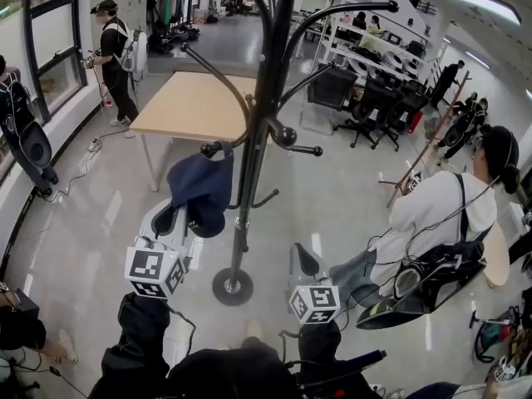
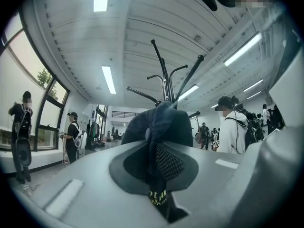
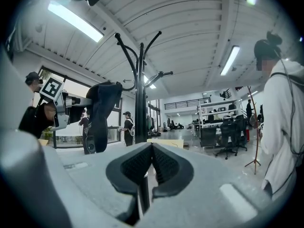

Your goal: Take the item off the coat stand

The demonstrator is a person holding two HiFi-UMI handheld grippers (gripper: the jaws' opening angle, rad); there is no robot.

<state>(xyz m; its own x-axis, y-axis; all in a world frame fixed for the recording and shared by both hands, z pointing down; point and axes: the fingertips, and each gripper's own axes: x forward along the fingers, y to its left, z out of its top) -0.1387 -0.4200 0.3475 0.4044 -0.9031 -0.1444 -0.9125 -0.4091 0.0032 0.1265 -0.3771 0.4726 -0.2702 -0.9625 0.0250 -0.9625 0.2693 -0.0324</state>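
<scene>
A black coat stand [image 1: 249,181] rises in the middle of the head view, its round base [image 1: 233,287] on the grey floor. From a low hook on its left side hangs a navy cap [image 1: 202,189]. My left gripper [image 1: 179,216] is shut on the cap's lower edge. In the left gripper view the cap [image 2: 159,127] fills the space between the closed jaws [image 2: 154,167], with the stand's hooks [image 2: 165,82] behind it. My right gripper [image 1: 301,260] sits to the right of the base, shut and empty. The right gripper view shows its jaws [image 3: 151,167] meeting, with the stand [image 3: 139,103] and the cap [image 3: 102,108] ahead.
A wooden table [image 1: 195,102] stands behind the coat stand. A person in white [image 1: 440,214] crouches close on the right. Another person [image 1: 112,56] stands at the back left by the windows. Office chairs [image 1: 366,106] and a wooden stand [image 1: 424,152] are at the back right.
</scene>
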